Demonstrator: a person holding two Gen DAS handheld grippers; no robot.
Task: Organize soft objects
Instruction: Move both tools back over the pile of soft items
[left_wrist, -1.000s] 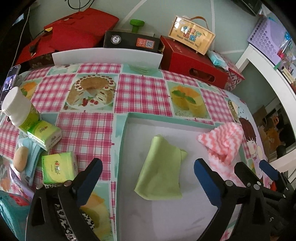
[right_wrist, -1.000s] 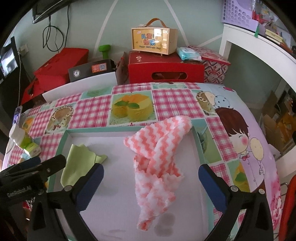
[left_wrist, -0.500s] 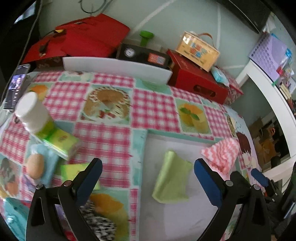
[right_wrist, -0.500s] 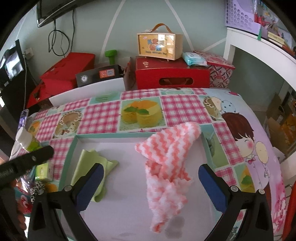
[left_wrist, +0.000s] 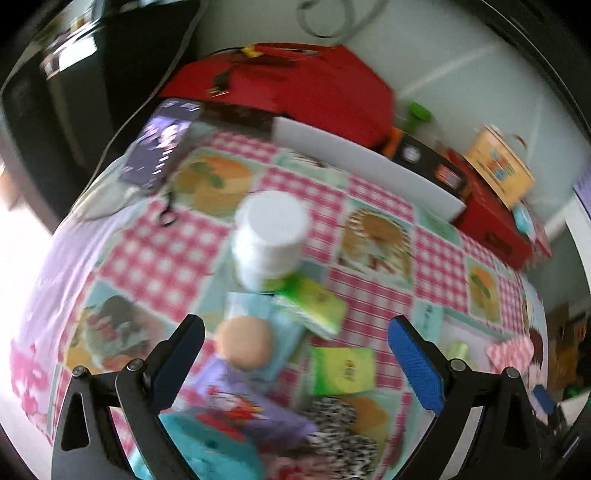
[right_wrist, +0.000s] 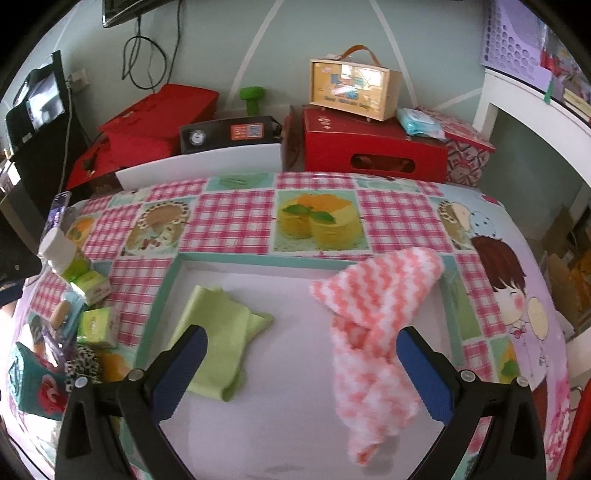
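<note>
Left wrist view first, and it's pretty blurry. Our left gripper has its jaws spread wide with nothing between them, hanging over a pile of soft stuff at the left side of the checked tablecloth. In that pile we can make out a white bottle standing upright, 2 green tissue packs, a round tan sponge sitting on a light blue pack, a leopard-print piece and a teal pouch at the bottom edge. A phone lies at the far corner of the table. Way off at the right edge there's a sliver of the pink zigzag cloth.

Right wrist view is sharper. Our right gripper is also released, jaws wide apart and empty, above the white mat. The green cloth lies folded on the left part of the mat, just beyond the left finger. The pink zigzag cloth lies crumpled on the right part, its top corner overlapping the mat's teal border, its lower end between the fingers. The 2 cloths are well apart. The soft pile shows at the far left here too. Red boxes sit behind the table.
</note>
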